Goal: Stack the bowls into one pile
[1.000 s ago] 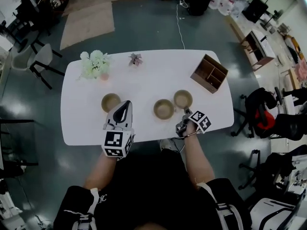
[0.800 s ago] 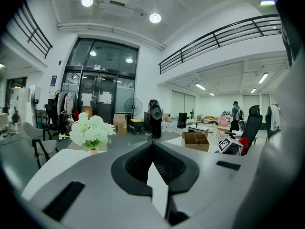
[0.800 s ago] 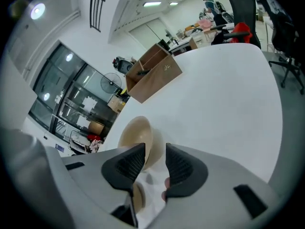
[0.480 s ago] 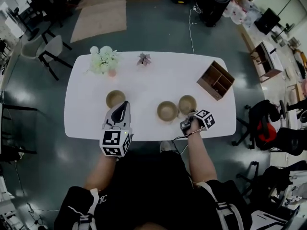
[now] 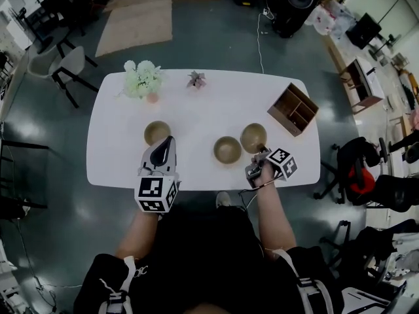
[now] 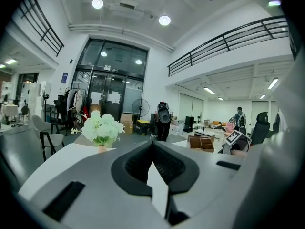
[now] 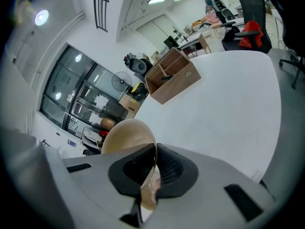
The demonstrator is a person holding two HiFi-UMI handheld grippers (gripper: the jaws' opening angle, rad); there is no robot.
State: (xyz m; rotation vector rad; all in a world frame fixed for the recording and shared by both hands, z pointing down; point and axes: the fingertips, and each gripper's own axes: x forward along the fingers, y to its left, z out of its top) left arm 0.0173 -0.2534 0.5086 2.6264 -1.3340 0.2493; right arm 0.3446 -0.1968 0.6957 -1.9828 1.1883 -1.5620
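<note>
Three tan bowls are on the white table [image 5: 196, 113]. The left bowl [image 5: 157, 133] and the middle bowl [image 5: 227, 150] rest on it. The right bowl [image 5: 253, 137] is gripped by its near rim in my right gripper [image 5: 258, 157], whose jaws have just closed on it. In the right gripper view the bowl [image 7: 125, 136] tilts up between the pads of the right gripper [image 7: 153, 162]. My left gripper [image 5: 168, 146] hovers just in front of the left bowl; its jaws meet with nothing in them, as the left gripper [image 6: 152, 144] shows in its own view.
A wooden organiser box [image 5: 294, 108] sits at the table's right end, also the wooden box [image 7: 171, 75]. White flowers [image 5: 143, 78] and a small plant [image 5: 196, 79] stand along the far edge. Chairs surround the table.
The right jaws have closed on the right bowl's rim and the bowl has come up a little off the table. The left gripper has barely shifted.
</note>
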